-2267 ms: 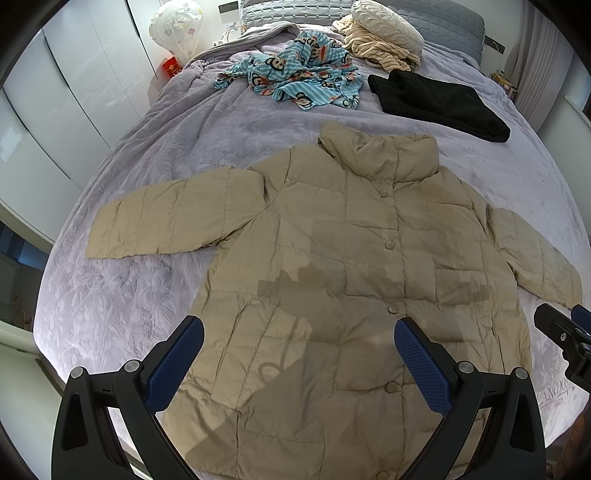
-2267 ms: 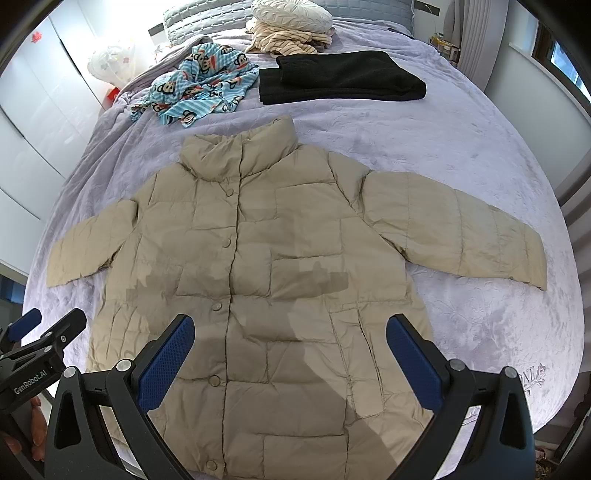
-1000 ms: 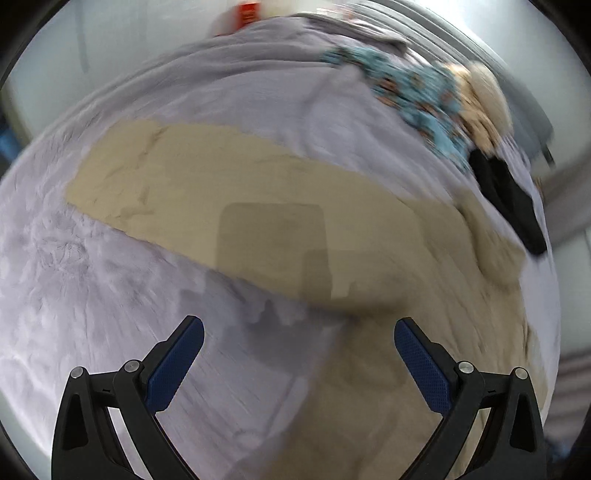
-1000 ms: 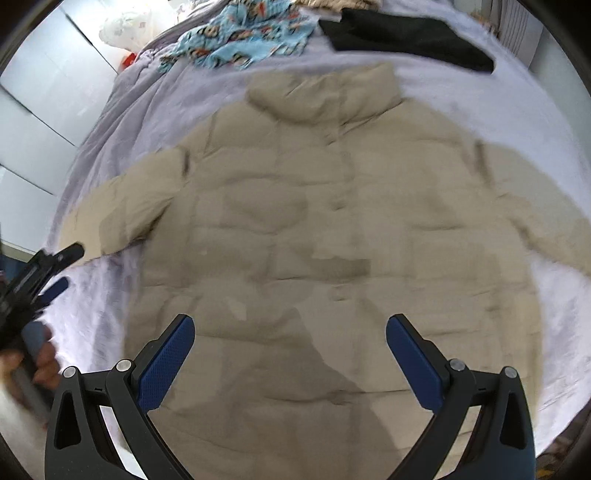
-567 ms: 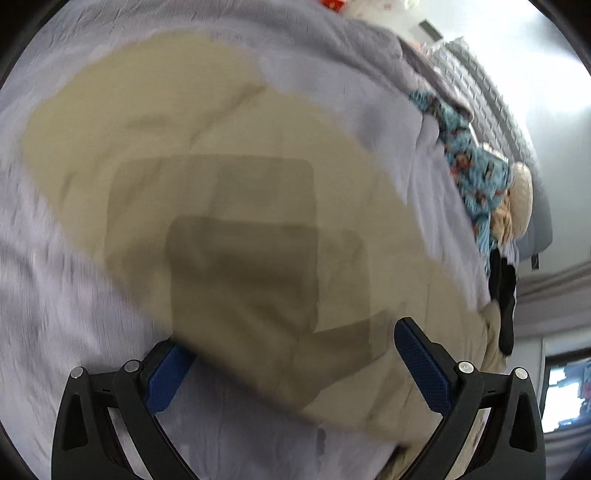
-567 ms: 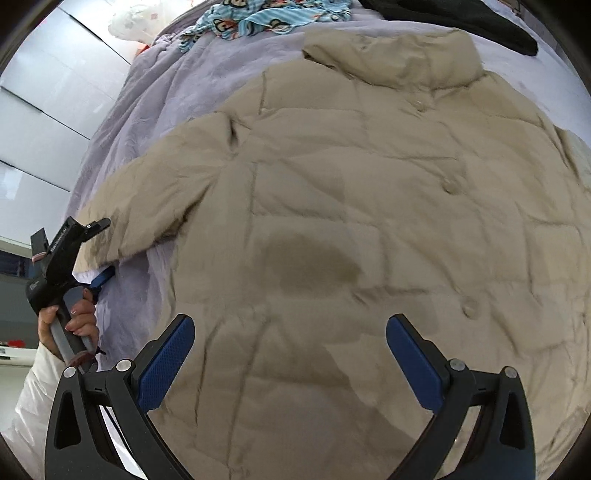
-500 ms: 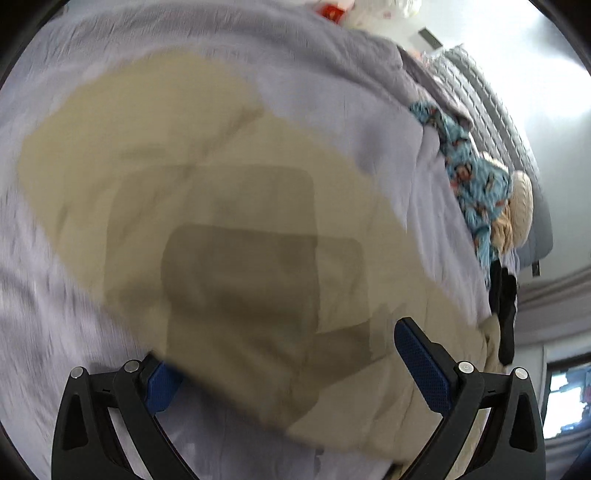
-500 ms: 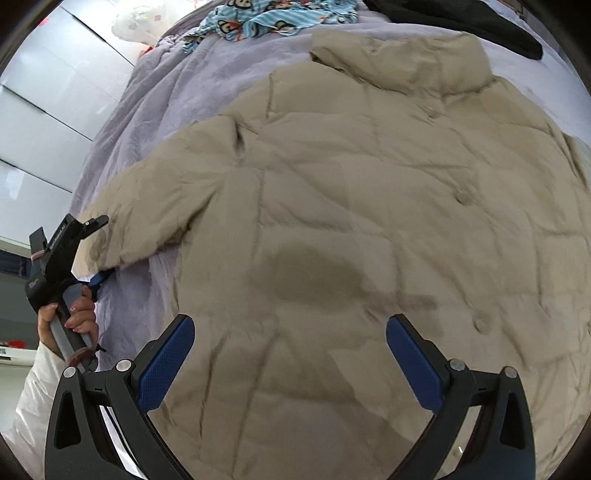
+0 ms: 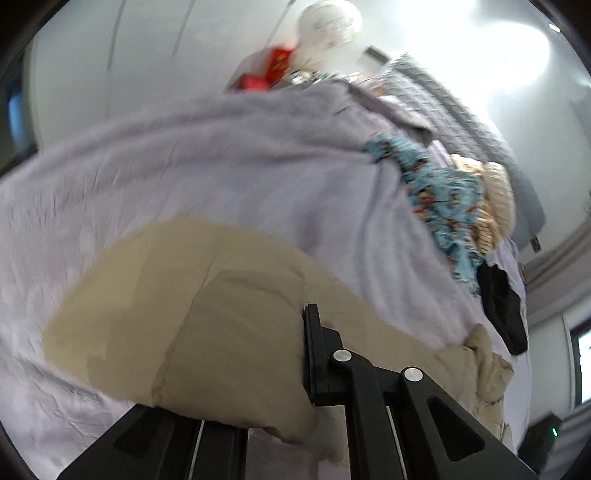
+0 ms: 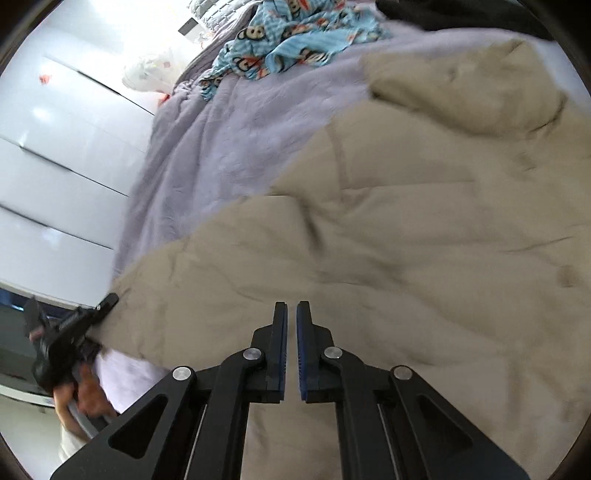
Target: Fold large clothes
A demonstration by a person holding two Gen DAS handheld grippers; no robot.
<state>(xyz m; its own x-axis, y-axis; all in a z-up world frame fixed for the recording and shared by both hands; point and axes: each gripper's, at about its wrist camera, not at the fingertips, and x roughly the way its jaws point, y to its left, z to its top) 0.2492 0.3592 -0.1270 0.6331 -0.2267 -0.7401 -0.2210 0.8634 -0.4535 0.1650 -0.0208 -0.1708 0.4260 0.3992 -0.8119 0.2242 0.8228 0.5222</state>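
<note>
Jacket [image 9: 229, 325] sleeve clamped in left hand-held gripper [image 9: 295, 354].

Left wrist view sits low and close over the jacket [image 9: 207, 314] sleeve, facing up the bed [image 9: 184, 155] toward the headboard at upper right. Right wrist view looks steeply down, close on the jacket's front. Both share jacket, bed and blue pyjamas [image 10: 291, 33].

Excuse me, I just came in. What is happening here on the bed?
A person is starting to fold a beige padded jacket that lies on a lilac bed cover, using tongs in each hand. The left tongs have just closed on the end of one sleeve. The right tongs have just closed too, over the jacket's body; no fabric shows between them.
</note>
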